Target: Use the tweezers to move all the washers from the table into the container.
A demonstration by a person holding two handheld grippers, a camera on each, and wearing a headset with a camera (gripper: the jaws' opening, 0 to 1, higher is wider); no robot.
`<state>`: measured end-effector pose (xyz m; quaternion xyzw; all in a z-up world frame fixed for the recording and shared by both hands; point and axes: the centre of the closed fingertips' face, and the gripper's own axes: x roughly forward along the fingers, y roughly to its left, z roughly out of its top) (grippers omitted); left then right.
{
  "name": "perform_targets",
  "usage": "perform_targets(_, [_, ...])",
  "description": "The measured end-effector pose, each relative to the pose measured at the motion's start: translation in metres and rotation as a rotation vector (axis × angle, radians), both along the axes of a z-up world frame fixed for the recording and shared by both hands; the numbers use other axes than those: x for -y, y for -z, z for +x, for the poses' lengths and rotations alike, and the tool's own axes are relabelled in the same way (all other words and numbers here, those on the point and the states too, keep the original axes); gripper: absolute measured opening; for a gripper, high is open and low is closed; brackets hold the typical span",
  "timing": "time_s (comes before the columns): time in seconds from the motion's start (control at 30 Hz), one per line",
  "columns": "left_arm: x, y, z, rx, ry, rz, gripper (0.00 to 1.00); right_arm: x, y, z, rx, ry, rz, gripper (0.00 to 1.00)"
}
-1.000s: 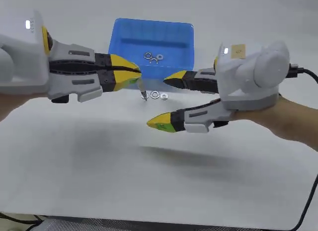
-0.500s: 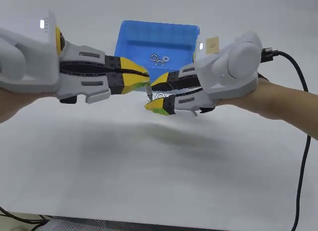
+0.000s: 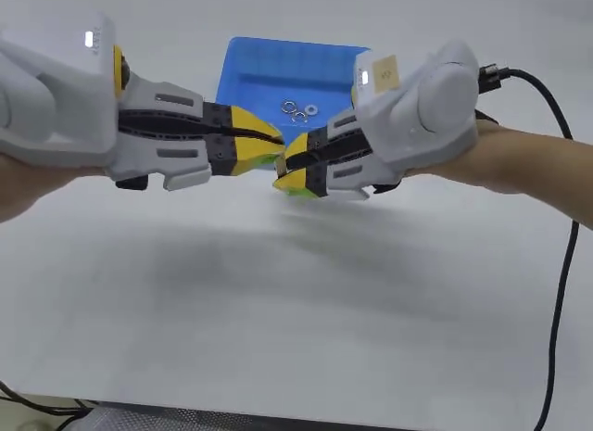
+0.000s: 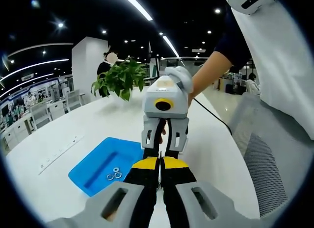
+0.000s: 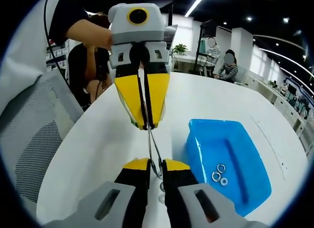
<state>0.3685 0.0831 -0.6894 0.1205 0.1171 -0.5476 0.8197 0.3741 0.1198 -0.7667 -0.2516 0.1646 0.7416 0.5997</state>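
The left tool [image 3: 276, 145] and right tool [image 3: 283, 169] are grey, yellow-tipped.

Head view: bright, even, diffuse light from overhead. The white table [image 3: 278, 357] is near blown out beyond the container [image 3: 295, 65]. One soft, broad shadow on the near side of the container, no hard edges. Washers [image 3: 298, 108] inside the container are small but resolved. Gripper views: heavy fisheye bend. Ceiling strip lights [image 4: 140, 5] high above the container flare and the hall behind it is dim. Tweezers [image 5: 153, 149] beside the container are crisp, periphery smeared.
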Motion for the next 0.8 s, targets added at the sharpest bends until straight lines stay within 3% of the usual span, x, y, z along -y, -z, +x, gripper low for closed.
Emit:
perform_targets(0.07, [0.000,0.000,0.000,0.002,0.002,0.007,0.05,0.000,0.000,0.001,-0.021,0.001,0.010,0.10])
perform_targets(0.17, [0.000,0.000,-0.002,-0.002,0.005,0.016,0.05,-0.001,0.000,-0.001,-0.095,0.002,0.031,0.10])
perform_targets(0.33, [-0.004,0.001,0.001,-0.002,0.005,0.027,0.04,-0.002,0.001,0.000,-0.134,0.001,0.046,0.10])
perform_targets(0.8, [-0.015,0.000,0.006,-0.014,-0.033,0.032,0.05,-0.008,-0.002,-0.007,-0.111,-0.033,0.055,0.08])
